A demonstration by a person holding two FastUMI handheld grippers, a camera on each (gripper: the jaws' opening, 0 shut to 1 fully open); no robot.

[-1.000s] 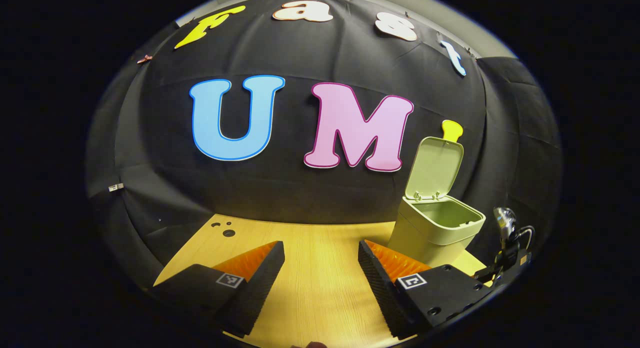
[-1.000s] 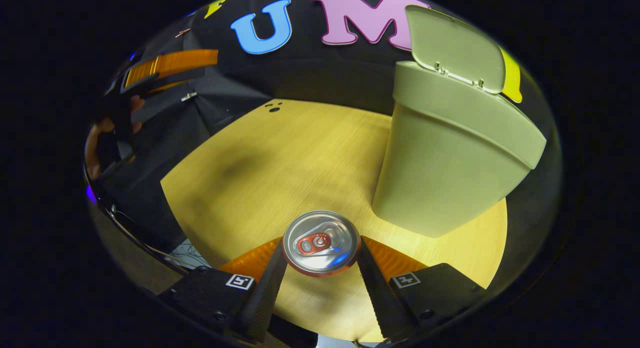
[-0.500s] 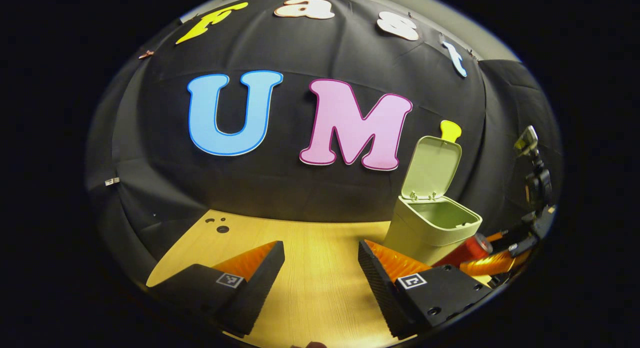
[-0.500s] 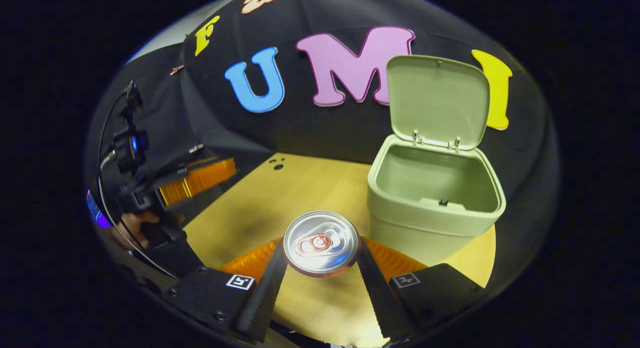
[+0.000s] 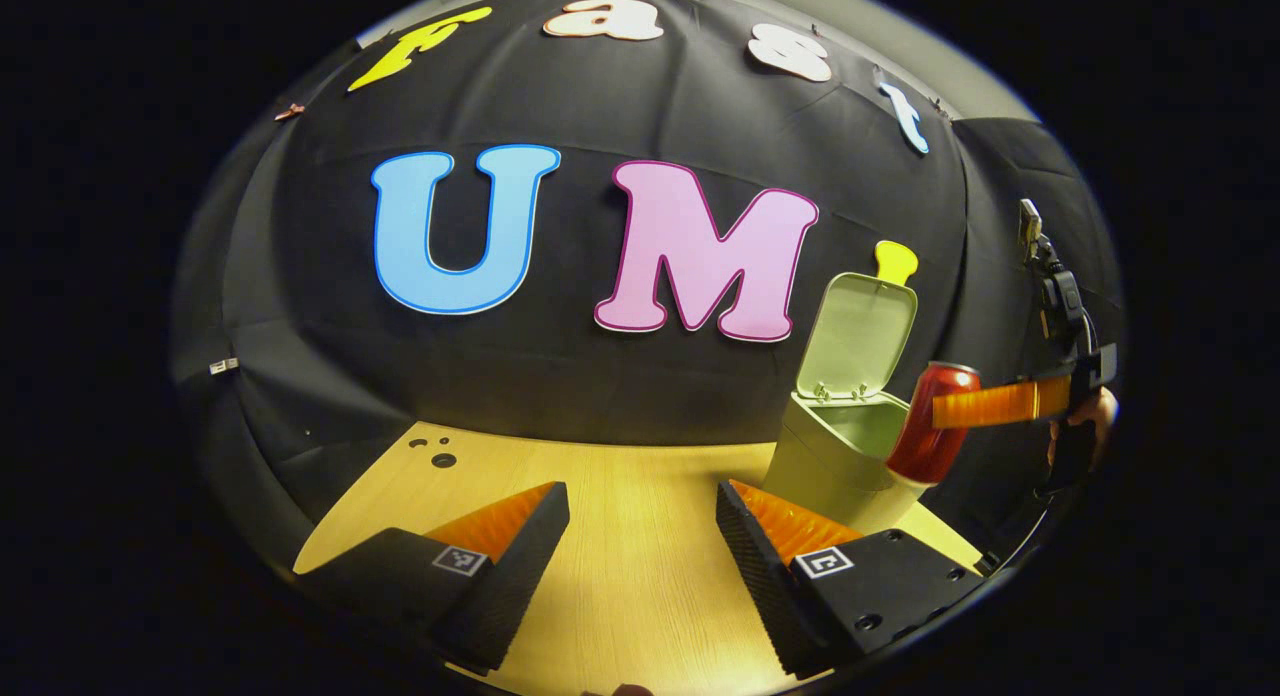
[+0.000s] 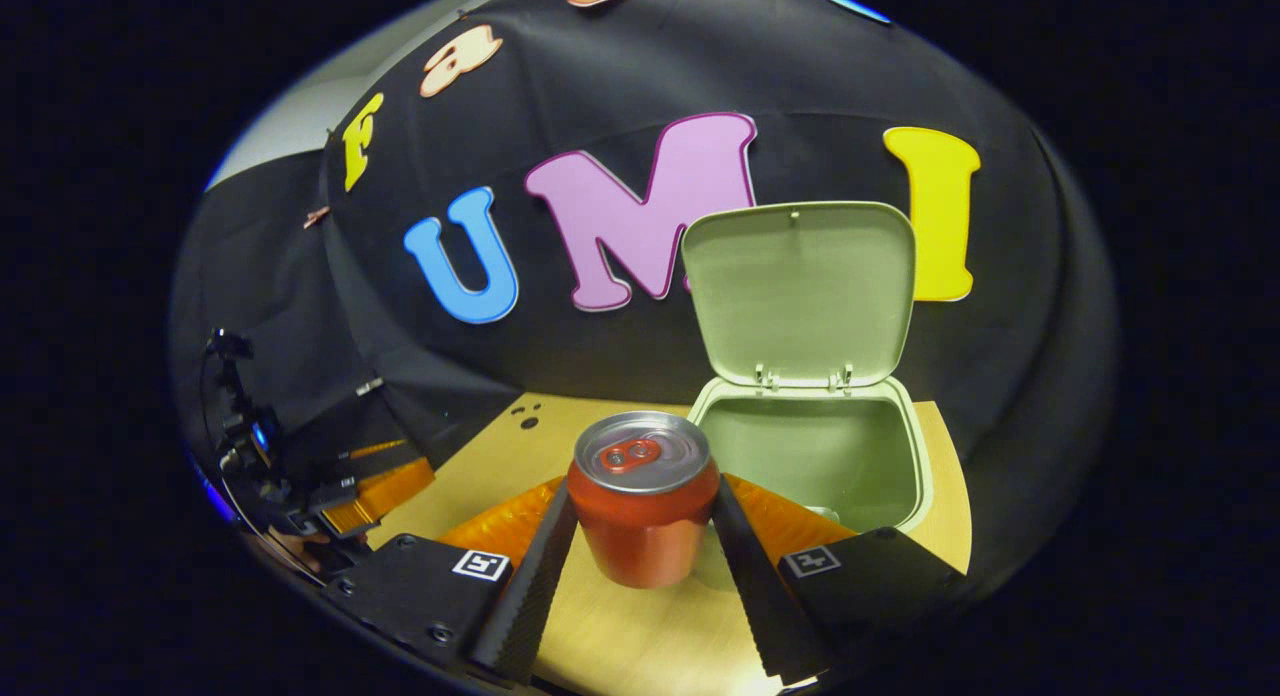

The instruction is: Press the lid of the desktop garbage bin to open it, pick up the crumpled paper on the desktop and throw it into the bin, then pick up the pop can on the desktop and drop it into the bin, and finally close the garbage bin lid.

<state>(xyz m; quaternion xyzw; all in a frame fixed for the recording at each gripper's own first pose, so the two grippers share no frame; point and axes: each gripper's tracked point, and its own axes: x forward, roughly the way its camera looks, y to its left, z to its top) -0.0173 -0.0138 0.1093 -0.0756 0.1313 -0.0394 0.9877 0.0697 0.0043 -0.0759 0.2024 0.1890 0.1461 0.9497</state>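
Here, line by line, is what we see.

Right gripper [image 6: 640, 536]: we find it clamped on the can [image 6: 643, 501], one finger on each side of the red body, the silver top up and tilted a little toward the camera.
Can: we see it held in the air in front of the bin [image 6: 815, 456], near its open mouth; in the left gripper view the can [image 5: 932, 421] stands nearly upright, leaning slightly, just in front of the bin's rim, with the right gripper [image 5: 975, 406] reaching in from the right edge.
Bin: we see it standing on the bench [image 6: 620, 636] at the far right part, pale green.
Lid [image 6: 800, 291]: we find it swung up and back on its hinges, nearly upright, the inside facing us.
Bin's inside: we can't tell what lies at the bottom.
Left gripper [image 5: 640, 556]: we see its fingers spread wide with nothing between them, low over the bare bench [image 5: 620, 536], well apart from the bin [image 5: 835, 451]. In the right gripper view it [image 6: 375, 486] sits far off at the left edge.
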